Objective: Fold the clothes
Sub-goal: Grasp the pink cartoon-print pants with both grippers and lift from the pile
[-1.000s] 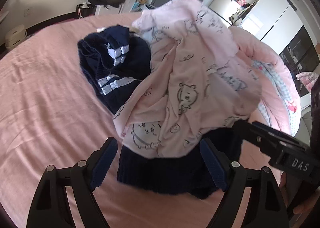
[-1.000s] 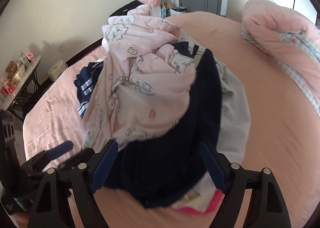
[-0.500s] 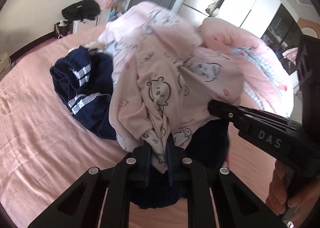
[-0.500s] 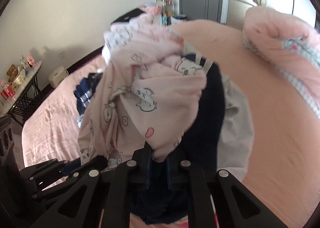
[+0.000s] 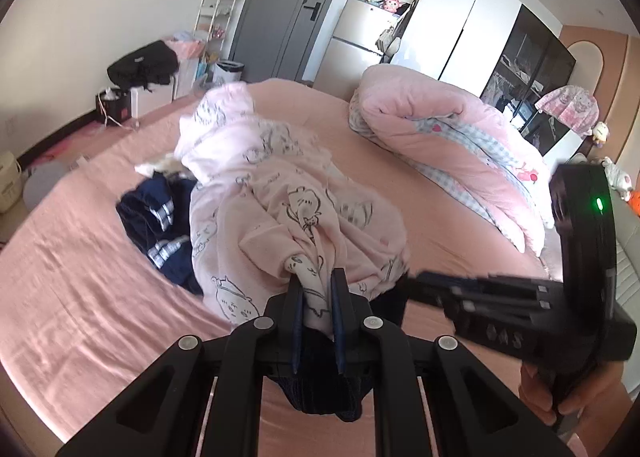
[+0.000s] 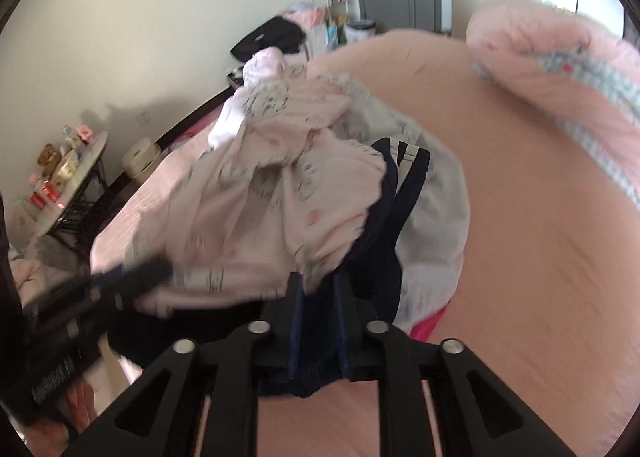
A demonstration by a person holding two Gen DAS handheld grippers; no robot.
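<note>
A pale pink garment printed with cartoon animals [image 5: 288, 209] lies heaped on a pile of clothes on the pink bed [image 5: 80, 297]. My left gripper [image 5: 316, 289] is shut on its near edge, with dark navy fabric [image 5: 324, 397] hanging below the jaws. My right gripper [image 6: 318, 289] is shut on the pink garment [image 6: 280, 209] and on the navy fabric [image 6: 384, 225] beside it. The right gripper also shows in the left wrist view [image 5: 480, 297], close to the right. A navy garment with white stripes [image 5: 160, 225] lies left of the pile.
A rolled pink duvet [image 5: 440, 137] lies at the far right of the bed. A white garment [image 6: 436, 233] and a bright pink one [image 6: 424, 329] sit under the pile. A black bag [image 5: 144, 63], shelves [image 5: 212, 17] and a small side table [image 6: 68, 185] stand beyond the bed.
Both grippers went from open around the pile's near edge to shut on the pink garment. They have since lifted and pulled it towards me; the pile now looks farther off.
</note>
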